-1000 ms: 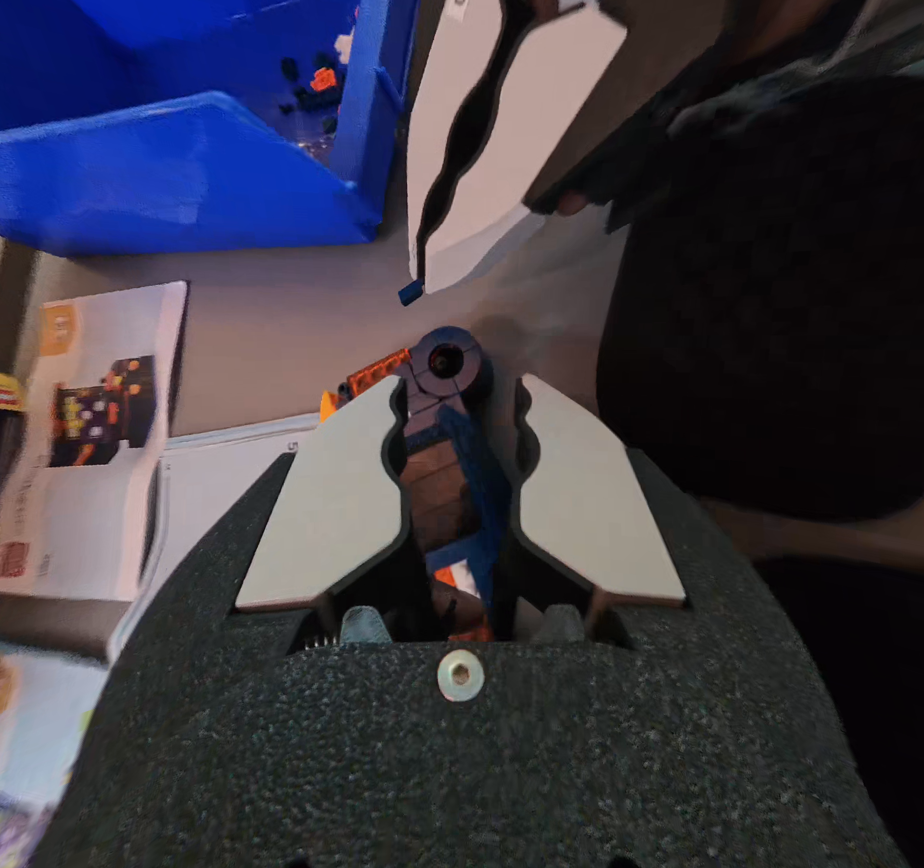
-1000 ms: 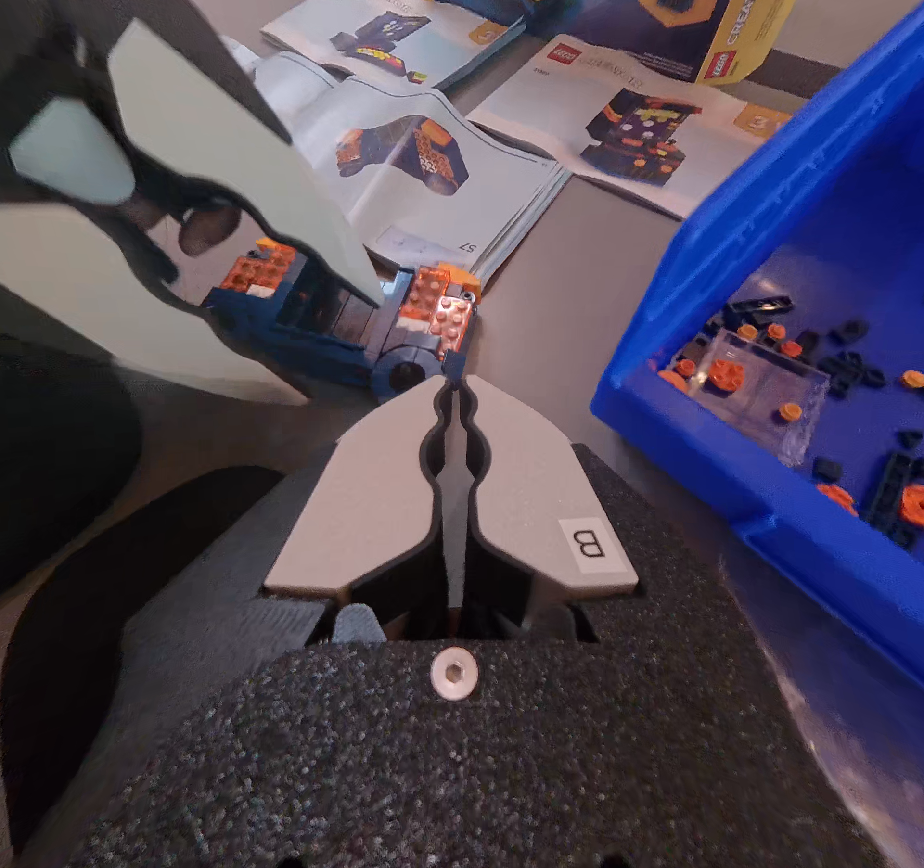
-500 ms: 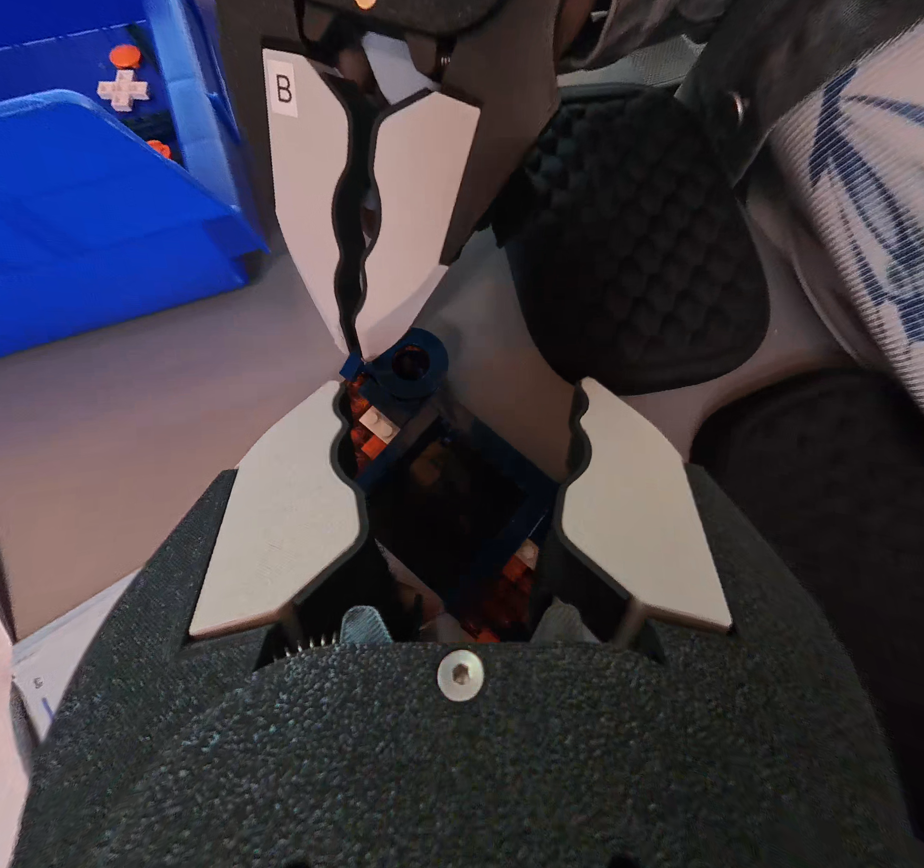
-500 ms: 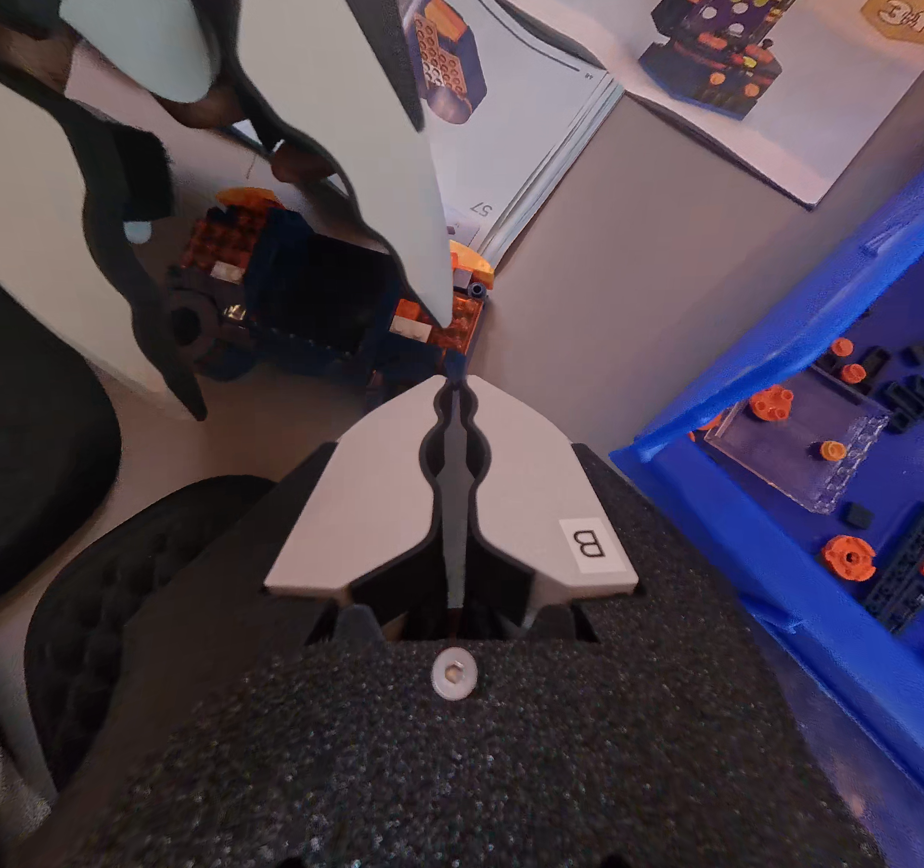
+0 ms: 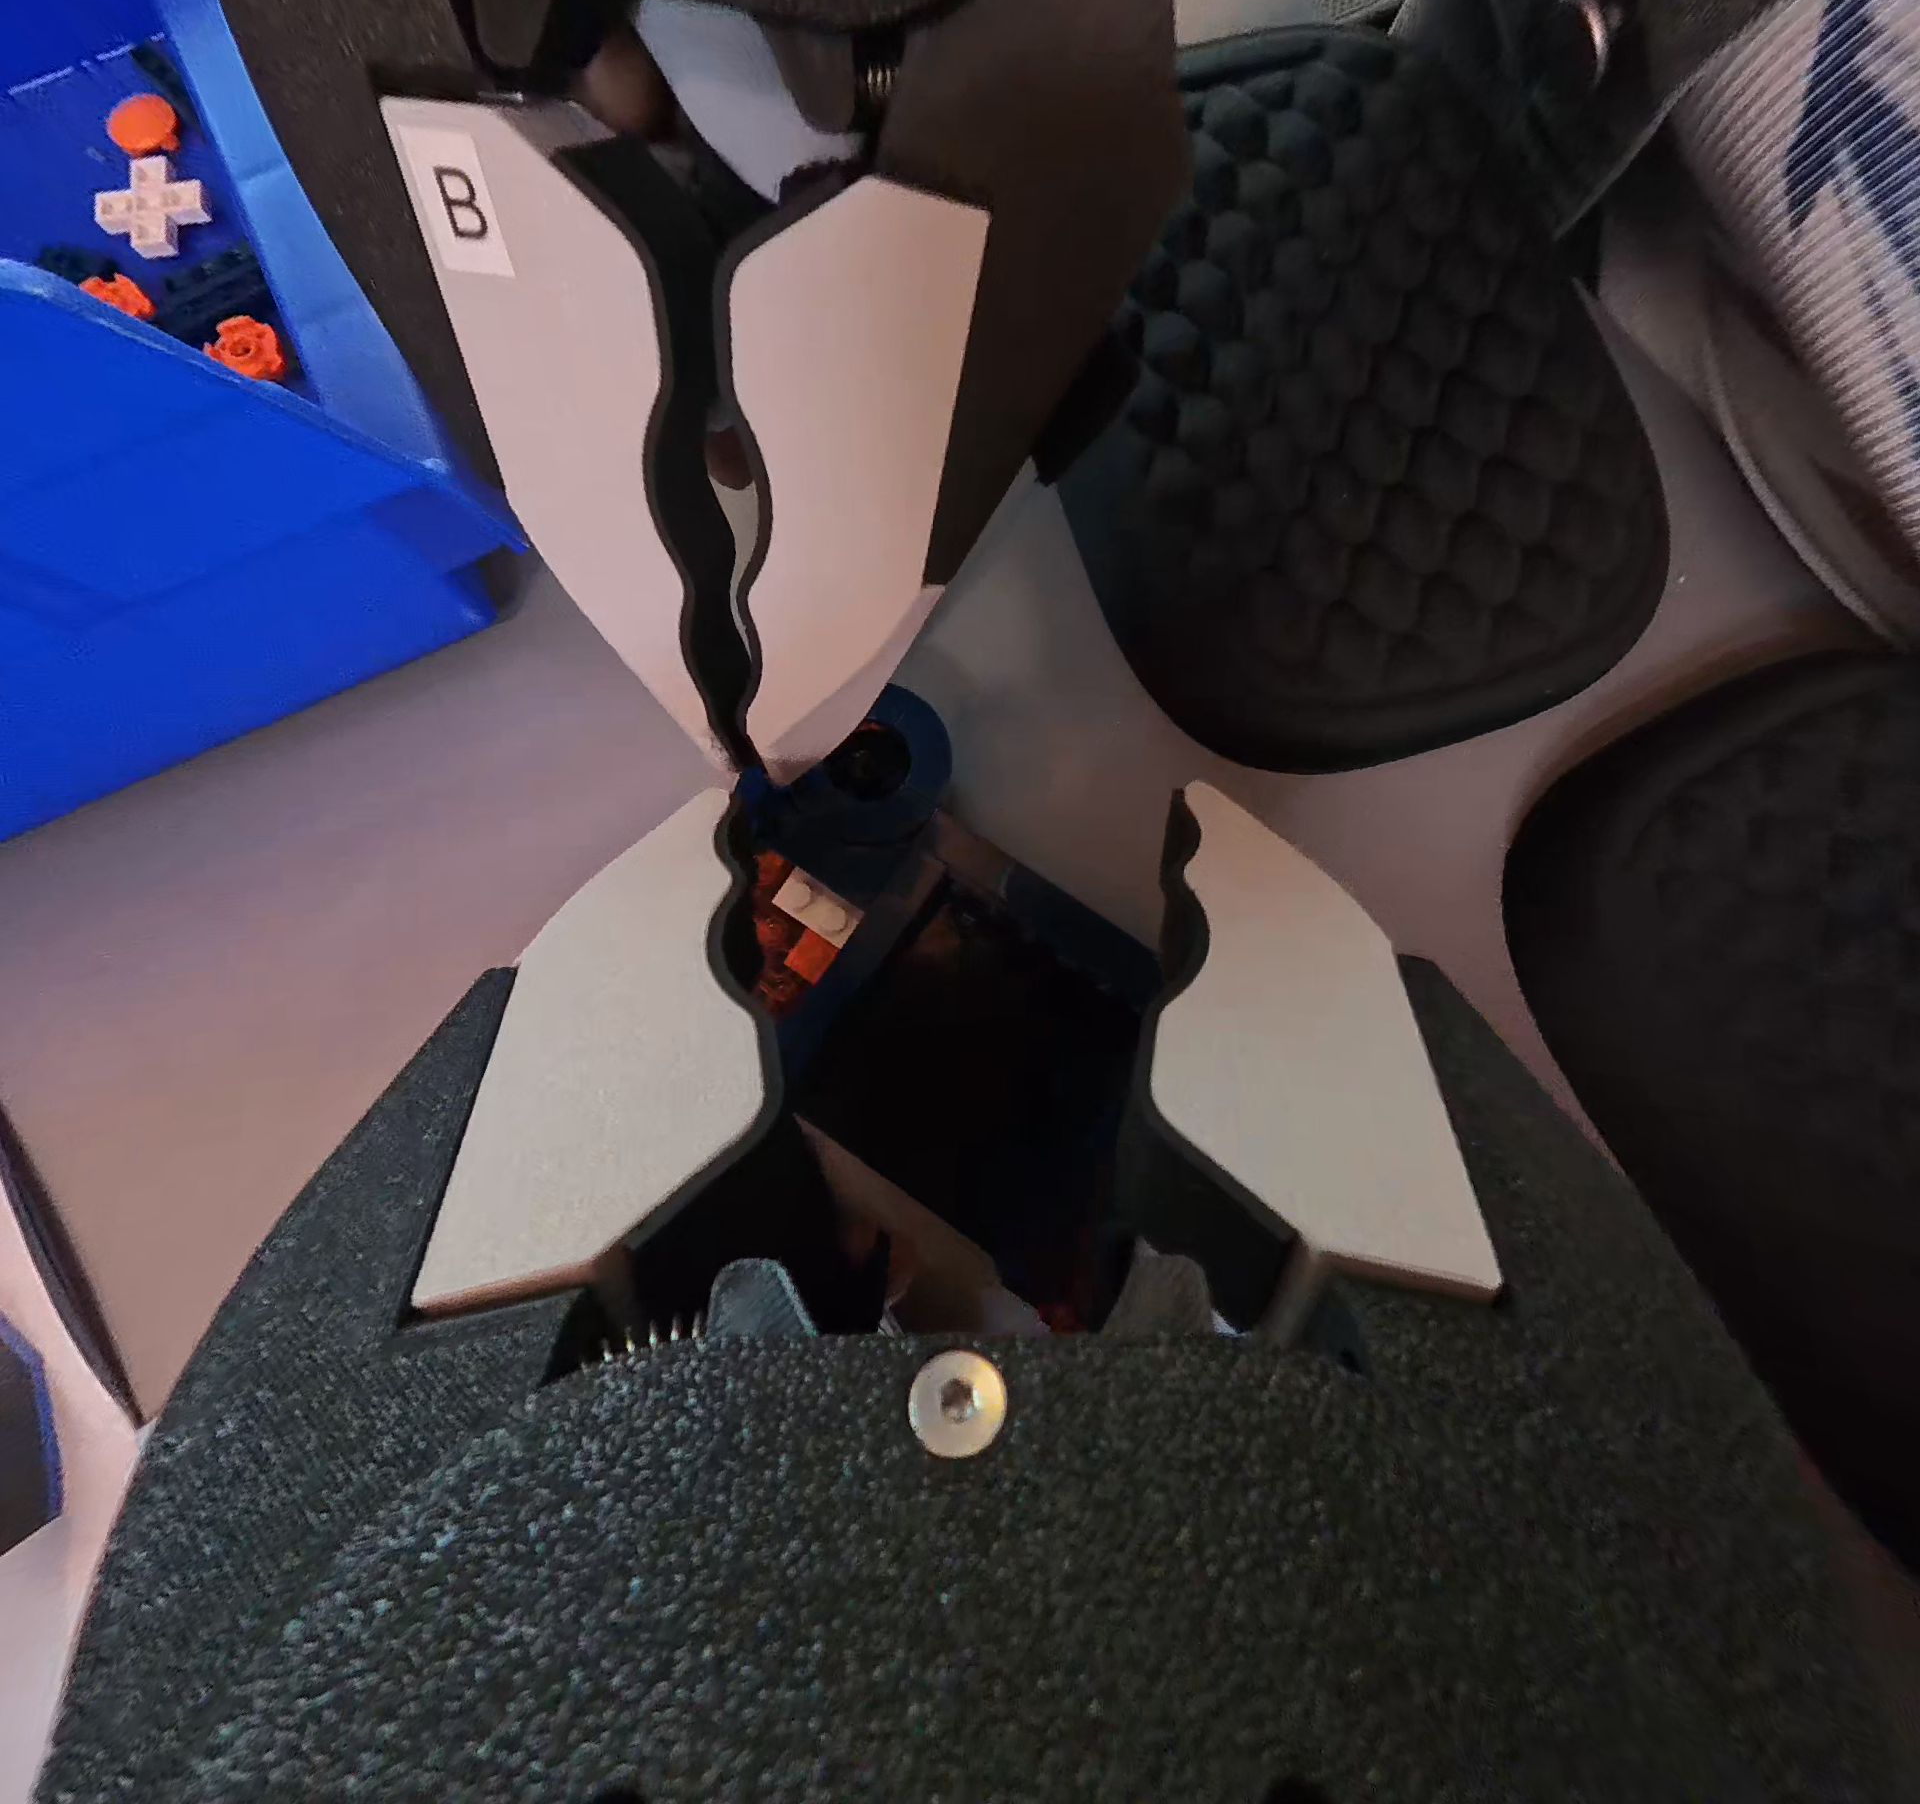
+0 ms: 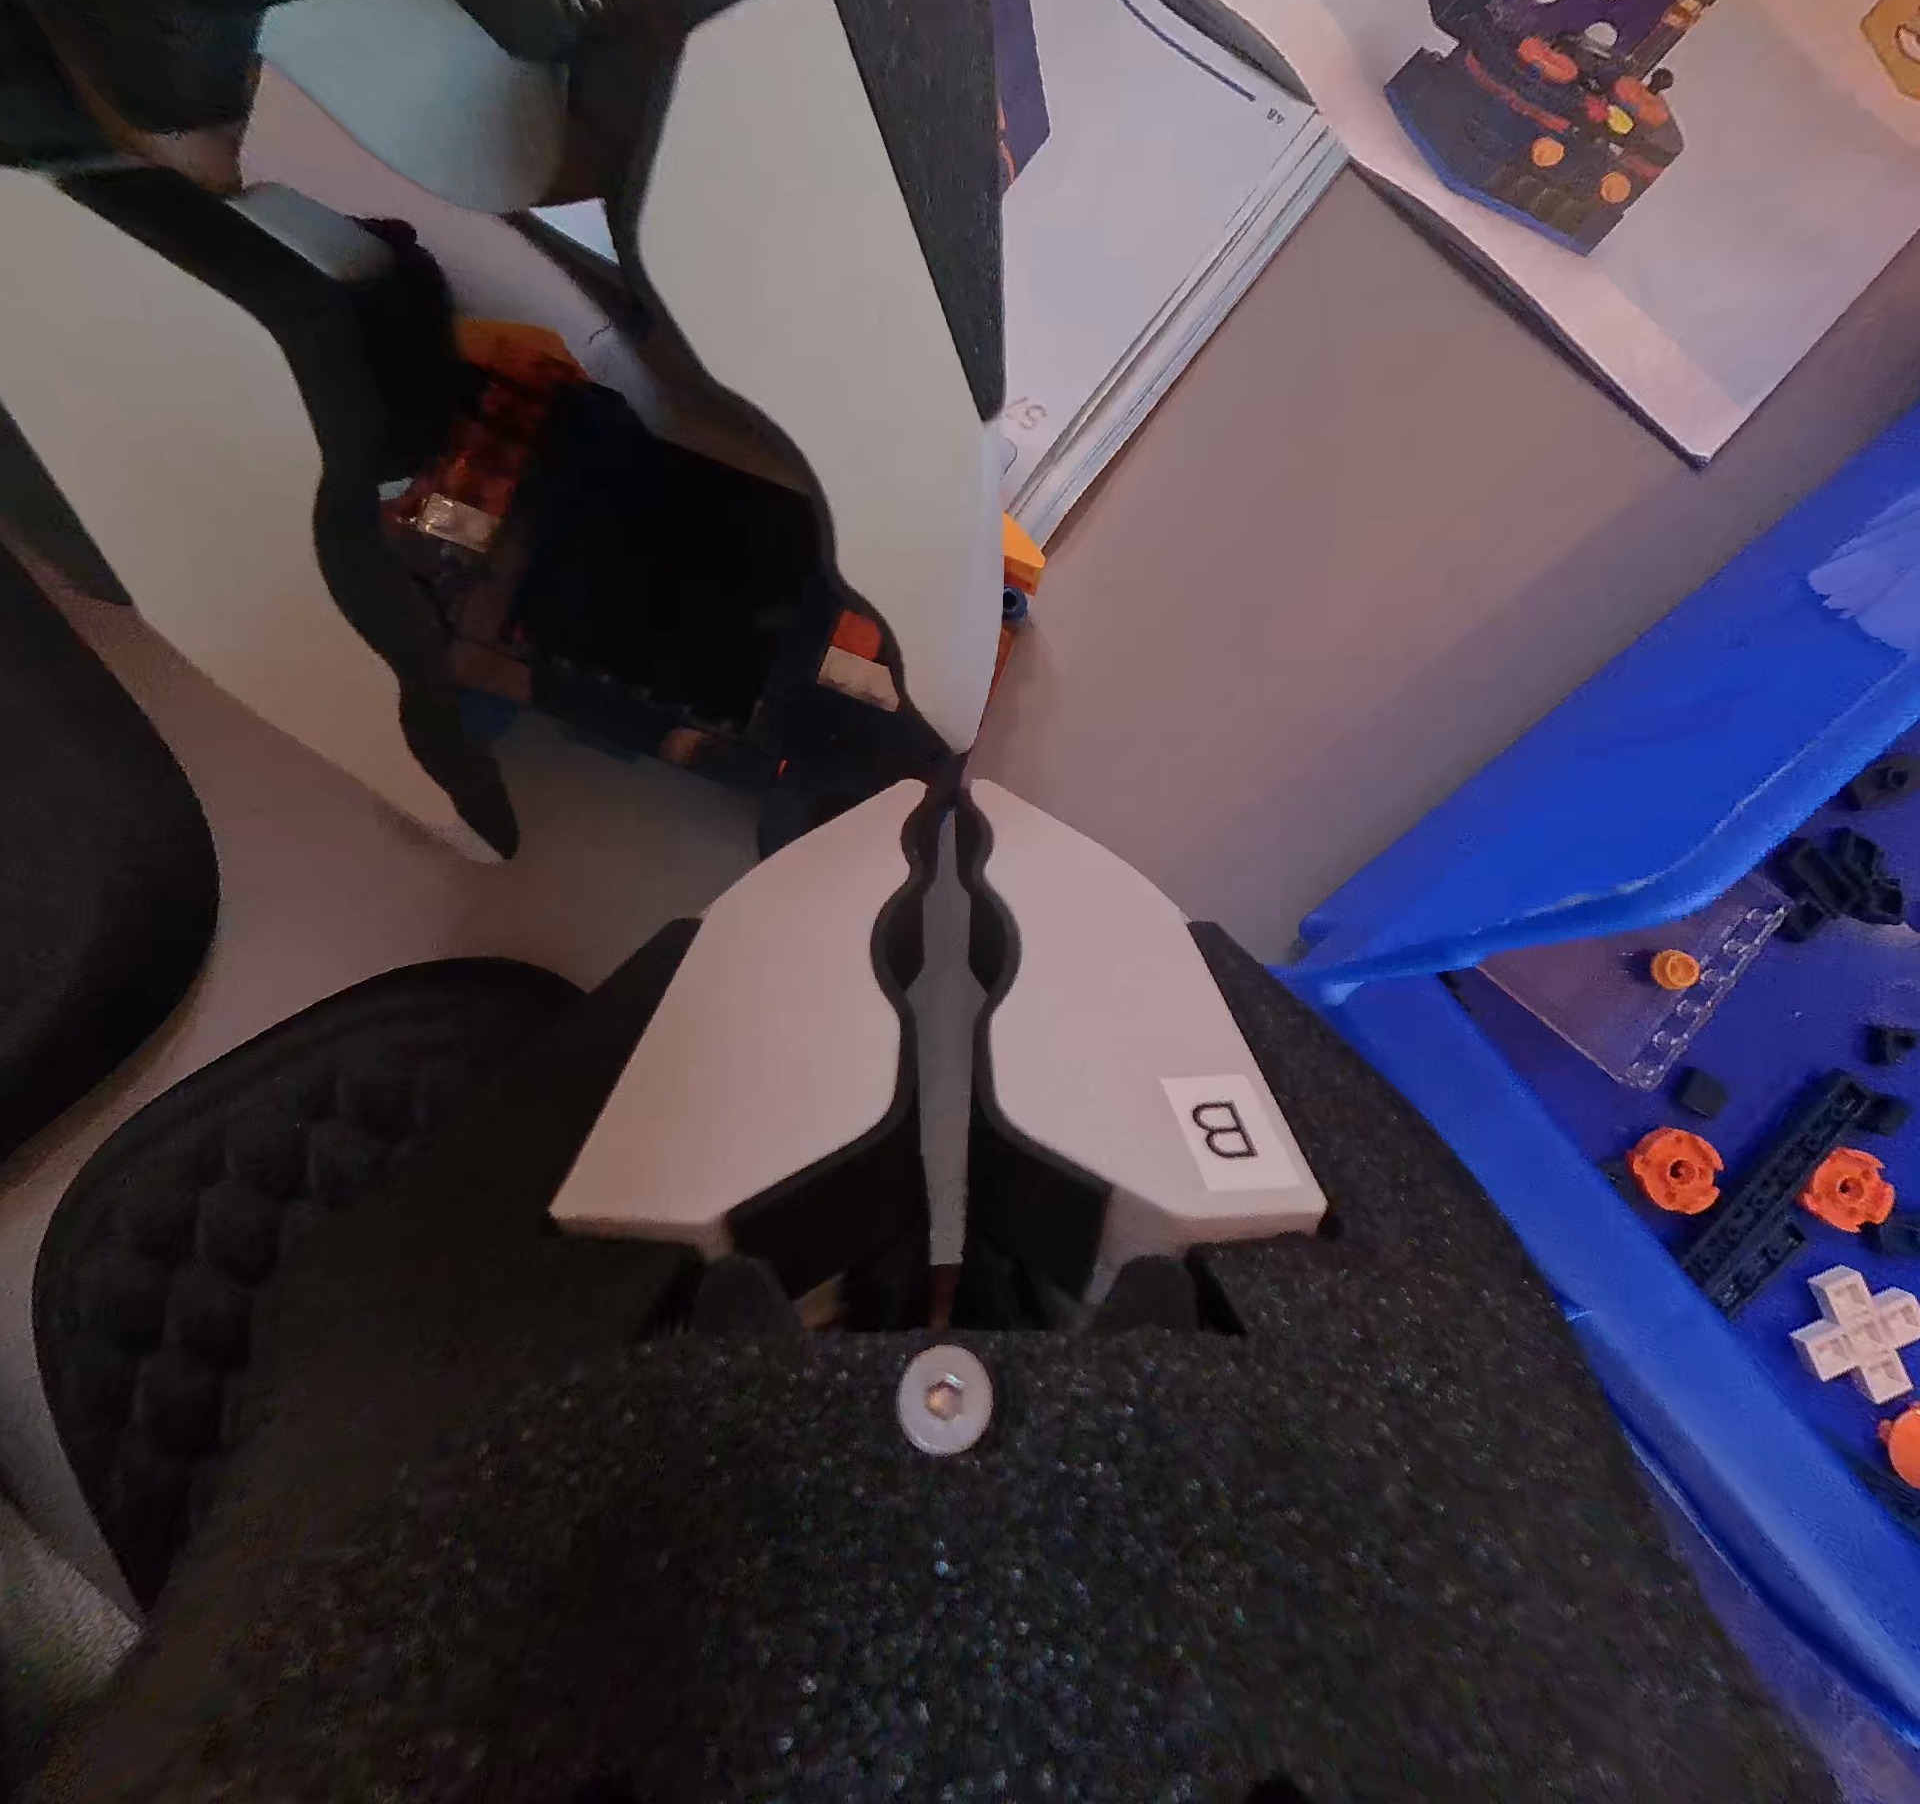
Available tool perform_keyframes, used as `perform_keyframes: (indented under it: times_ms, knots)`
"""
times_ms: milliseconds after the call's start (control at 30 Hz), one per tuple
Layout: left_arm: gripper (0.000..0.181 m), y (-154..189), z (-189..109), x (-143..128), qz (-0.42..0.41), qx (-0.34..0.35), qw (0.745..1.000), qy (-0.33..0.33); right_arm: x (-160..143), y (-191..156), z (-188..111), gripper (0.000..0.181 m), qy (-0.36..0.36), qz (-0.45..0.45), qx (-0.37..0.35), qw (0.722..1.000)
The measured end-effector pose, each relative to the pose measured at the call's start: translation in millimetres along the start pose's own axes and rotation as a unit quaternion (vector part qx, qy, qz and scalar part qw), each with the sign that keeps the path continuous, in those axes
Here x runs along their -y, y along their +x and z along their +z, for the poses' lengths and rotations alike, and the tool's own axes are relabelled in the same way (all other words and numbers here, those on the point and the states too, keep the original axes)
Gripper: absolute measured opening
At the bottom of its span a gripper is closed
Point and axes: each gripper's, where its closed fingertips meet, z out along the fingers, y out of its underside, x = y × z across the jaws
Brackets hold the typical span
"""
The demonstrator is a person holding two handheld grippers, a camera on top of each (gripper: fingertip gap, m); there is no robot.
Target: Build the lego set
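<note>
Plain grey tabletop [image 6: 1351, 528] (matte, perhaps laminate) under soft, even indoor light.

A grey table [image 6: 1351, 528] is carrying a blue plastic bin [image 6: 1662, 767] at its right side, while an open booklet [image 6: 1143, 196] is lying just beyond it with its page edges fanned, and a second booklet [image 6: 1662, 320], showing a printed picture of a dark blocky model, is lying beside that one. In the left wrist view, a black quilted pad [image 5: 1382, 404] is resting on the table next to another dark pad [image 5: 1745, 1027]. A piece of white fabric with blue stripes [image 5: 1787, 144] is showing at the top right corner.
</note>
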Motion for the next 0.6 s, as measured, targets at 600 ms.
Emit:
perform_keyframes:
  times_ms: [600]
  knots:
    - [0.071,-3.0,0.4,-1.5,0.025,0.016,0.999,-0.014,-2.4,-1.5,-0.9,0.002,-0.020,-0.023,-0.002,1.000]
